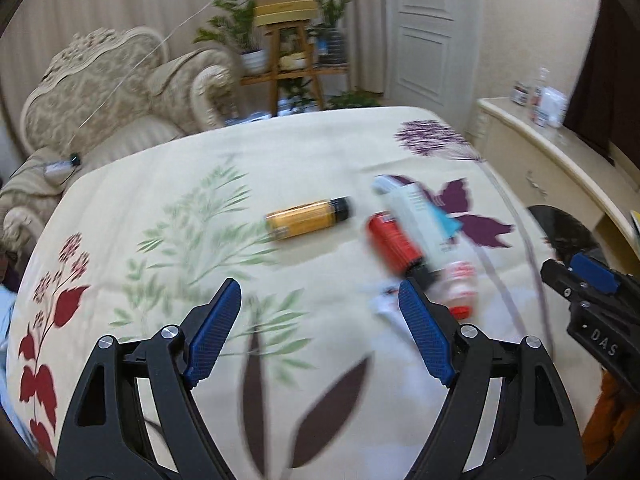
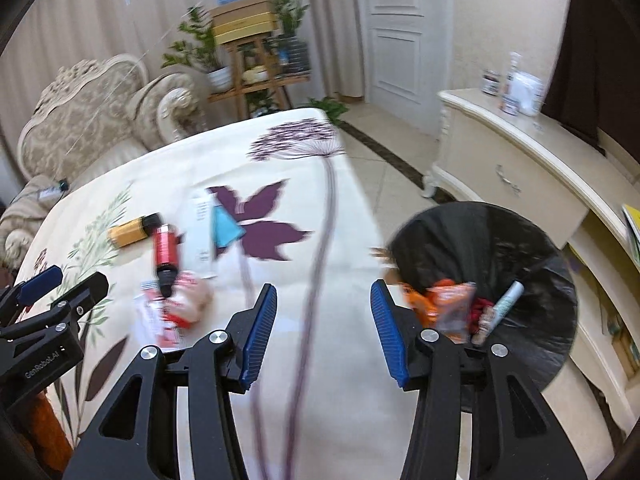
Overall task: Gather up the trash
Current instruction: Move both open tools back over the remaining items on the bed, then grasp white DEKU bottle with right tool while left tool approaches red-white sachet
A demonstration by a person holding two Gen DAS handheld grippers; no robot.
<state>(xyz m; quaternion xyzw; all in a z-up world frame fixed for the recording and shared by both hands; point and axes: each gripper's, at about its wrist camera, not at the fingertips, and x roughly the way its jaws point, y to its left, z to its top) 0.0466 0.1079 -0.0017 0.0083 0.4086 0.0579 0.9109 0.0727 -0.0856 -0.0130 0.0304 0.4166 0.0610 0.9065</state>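
Note:
Trash lies on a table under a floral cloth (image 1: pixel 304 148): a yellow bottle (image 1: pixel 308 218) with a black cap, a red bottle (image 1: pixel 394 244), a white tube (image 1: pixel 420 216) with a blue end, and a crumpled red-and-white packet (image 1: pixel 460 284). My left gripper (image 1: pixel 320 332) hovers open over the cloth in front of them, holding nothing. My right gripper (image 2: pixel 324 336) is open and empty above the table's right edge, beside a bin lined with a black bag (image 2: pixel 500 248). In the bin are orange wrappers (image 2: pixel 444 304) and a pale tube (image 2: pixel 506 304). Both views are motion-blurred.
A cream armchair (image 1: pixel 104 96) stands behind the table at the left. A wooden plant stand (image 1: pixel 288 60) with boxes and a white door (image 2: pixel 396 40) are at the back. A cream cabinet (image 2: pixel 500 160) with bottles on top runs along the right, behind the bin.

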